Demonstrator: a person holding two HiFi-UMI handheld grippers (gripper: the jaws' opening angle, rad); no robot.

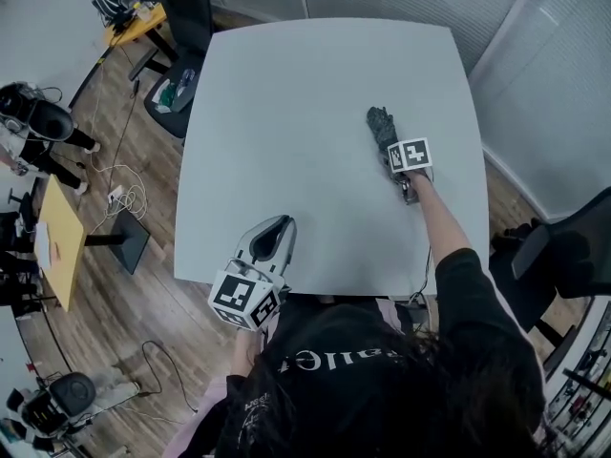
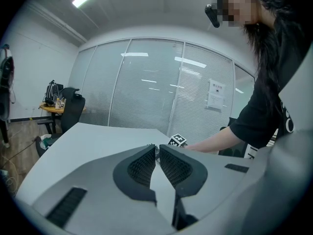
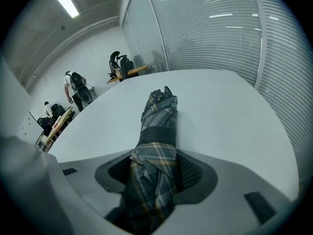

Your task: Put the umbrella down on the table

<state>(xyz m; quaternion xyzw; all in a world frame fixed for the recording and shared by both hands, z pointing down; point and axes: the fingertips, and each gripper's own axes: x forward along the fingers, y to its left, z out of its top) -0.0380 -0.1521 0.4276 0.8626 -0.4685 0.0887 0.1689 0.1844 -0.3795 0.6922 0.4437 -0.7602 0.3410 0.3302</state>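
Observation:
A folded grey plaid umbrella (image 1: pixel 382 127) (image 3: pixel 159 121) lies along the right side of the white table (image 1: pixel 286 113), pointing away from me. My right gripper (image 1: pixel 393 156) (image 3: pixel 157 156) is shut on its near end, with the fabric filling the space between both pads. The far end looks down at the tabletop; I cannot tell whether it touches. My left gripper (image 1: pixel 279 227) (image 2: pixel 156 148) hovers over the table's near edge, left of centre. Its jaws meet at the tips with nothing between them.
A black office chair (image 1: pixel 186 17) stands at the table's far left corner, another (image 1: pixel 563 256) at the right. A wooden desk (image 1: pixel 57 246) and floor cables (image 1: pixel 124 198) are at the left. Glass walls with blinds (image 3: pixel 220 33) run behind the table. A person (image 3: pixel 73 89) stands far off.

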